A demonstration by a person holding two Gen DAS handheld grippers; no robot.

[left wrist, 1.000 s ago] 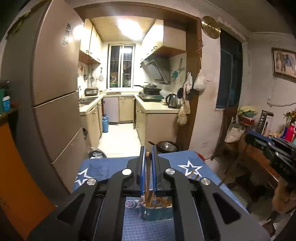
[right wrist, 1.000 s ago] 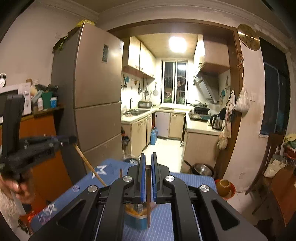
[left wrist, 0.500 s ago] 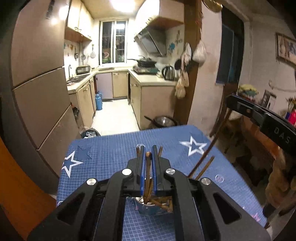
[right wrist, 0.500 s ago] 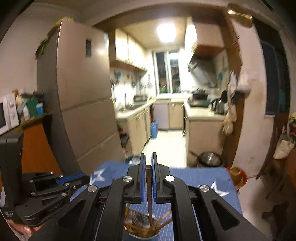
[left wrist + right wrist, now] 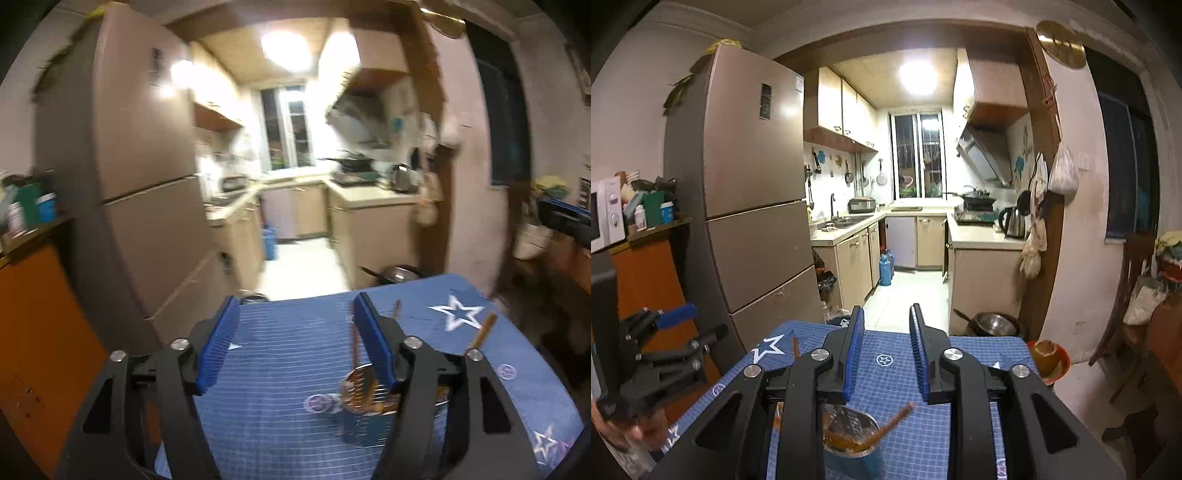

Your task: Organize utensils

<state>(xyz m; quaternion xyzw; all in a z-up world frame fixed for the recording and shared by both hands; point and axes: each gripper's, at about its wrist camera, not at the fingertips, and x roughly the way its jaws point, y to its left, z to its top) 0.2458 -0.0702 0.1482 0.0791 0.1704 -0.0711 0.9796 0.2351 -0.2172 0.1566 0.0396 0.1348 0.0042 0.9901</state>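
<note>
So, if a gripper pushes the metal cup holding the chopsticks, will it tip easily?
Probably yes. The metal cup looks narrow and thin-walled, so likely light. The chopsticks lean outward above its rim, which may pull it sideways. The tablecloth might also slide.

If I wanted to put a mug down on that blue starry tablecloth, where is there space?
Bare cloth lies left of the metal cup of chopsticks, toward the fridge side, and beyond the cup up to the far edge by the white star. It is crowded right around the cup, where sticks splay outward.
</note>
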